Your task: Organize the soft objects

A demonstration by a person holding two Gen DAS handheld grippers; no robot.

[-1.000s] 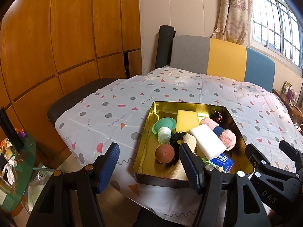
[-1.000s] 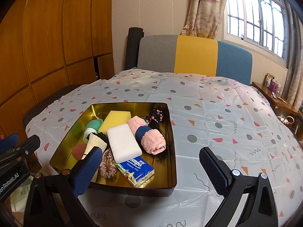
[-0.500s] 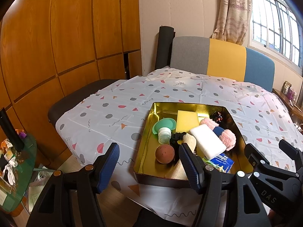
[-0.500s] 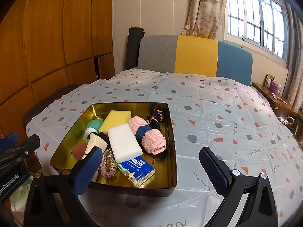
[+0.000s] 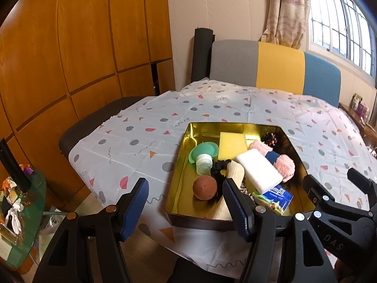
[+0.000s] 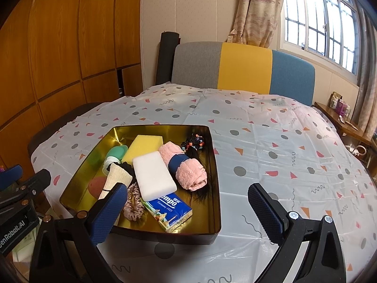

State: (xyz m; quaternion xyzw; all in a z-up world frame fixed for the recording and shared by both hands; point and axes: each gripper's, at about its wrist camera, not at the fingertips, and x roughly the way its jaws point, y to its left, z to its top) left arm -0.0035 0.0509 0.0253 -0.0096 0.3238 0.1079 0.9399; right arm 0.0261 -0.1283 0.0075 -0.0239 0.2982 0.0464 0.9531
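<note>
A gold metal tray (image 6: 213, 165) (image 5: 181, 162) sits on the patterned tablecloth near the front edge. It holds a yellow sponge (image 6: 146, 145), a white foam block (image 6: 153, 174), a rolled pink towel (image 6: 186, 165), a blue tissue pack (image 6: 170, 210), a pink scrunchie (image 6: 134, 202), a brown ball (image 5: 205, 187), a green puff with a small bottle (image 5: 203, 158) and a beige cloth (image 5: 232, 172). My left gripper (image 5: 186, 205) is open and empty, in front of the tray's left corner. My right gripper (image 6: 188, 210) is open and empty, in front of the tray's near side.
A grey, yellow and blue sofa back (image 6: 245, 68) stands behind the table. Wooden panels (image 5: 70, 47) line the left wall. A glass side table with clutter (image 5: 16, 200) is low at the left. The tablecloth (image 6: 294, 153) stretches to the right of the tray.
</note>
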